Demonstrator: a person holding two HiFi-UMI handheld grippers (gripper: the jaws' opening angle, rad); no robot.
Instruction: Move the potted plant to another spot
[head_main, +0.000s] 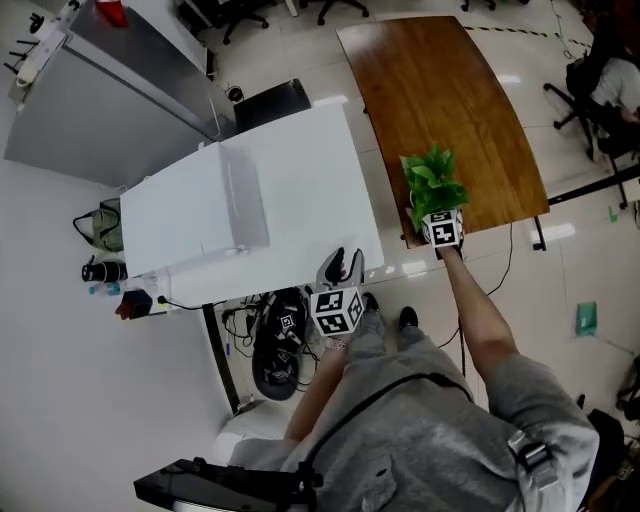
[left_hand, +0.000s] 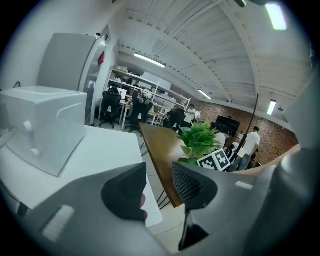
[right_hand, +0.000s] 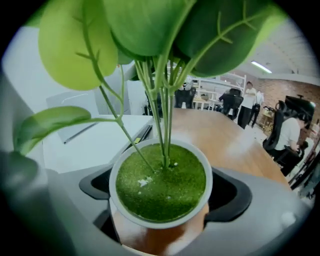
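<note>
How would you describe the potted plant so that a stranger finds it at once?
Find the brown wooden table beside the white table. At its near corner stands the potted plant; the right gripper clasps it. It is the only green, leafy thing, in a white pot.

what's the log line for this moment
right claw: shut on white-potted green plant | at brown wooden table edge | left claw: open, empty

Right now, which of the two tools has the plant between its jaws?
The right tool: the plant stands between its jaws. The left tool has its jaws apart, with nothing between them.
</note>
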